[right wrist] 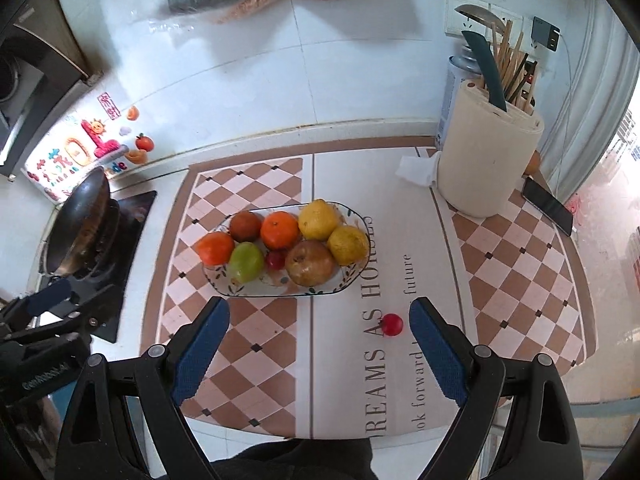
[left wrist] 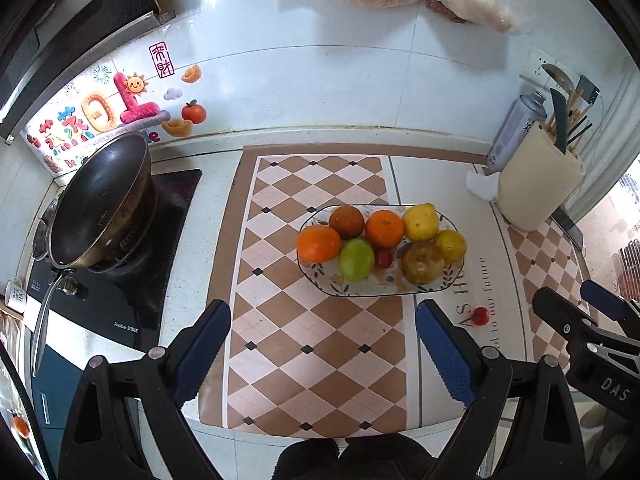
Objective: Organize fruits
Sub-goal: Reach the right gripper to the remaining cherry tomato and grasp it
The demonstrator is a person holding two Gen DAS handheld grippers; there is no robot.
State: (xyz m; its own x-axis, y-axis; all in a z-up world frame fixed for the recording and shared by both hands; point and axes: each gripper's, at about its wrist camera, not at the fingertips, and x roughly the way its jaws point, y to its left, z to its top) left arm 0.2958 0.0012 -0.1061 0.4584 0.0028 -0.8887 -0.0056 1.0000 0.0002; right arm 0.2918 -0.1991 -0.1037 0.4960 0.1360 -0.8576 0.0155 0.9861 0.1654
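Observation:
A patterned oval plate (left wrist: 348,289) (right wrist: 240,289) on the checkered mat holds several fruits: two oranges (left wrist: 318,243), a green one (left wrist: 356,260), two yellow ones (left wrist: 420,222), a brown pear (left wrist: 422,263) and a small red one (left wrist: 383,259). One small red fruit (left wrist: 480,316) (right wrist: 393,324) lies loose on the mat, right of the plate. My left gripper (left wrist: 323,316) is open and empty in front of the plate. My right gripper (right wrist: 319,316) is open and empty, its right finger (right wrist: 436,354) just right of the loose red fruit.
A dark wok (left wrist: 100,204) sits on the stove at left. A cream utensil holder (right wrist: 488,160) with a knife and chopsticks, a spray can (left wrist: 516,128) and a phone (right wrist: 547,205) stand at the right. The tiled wall is behind.

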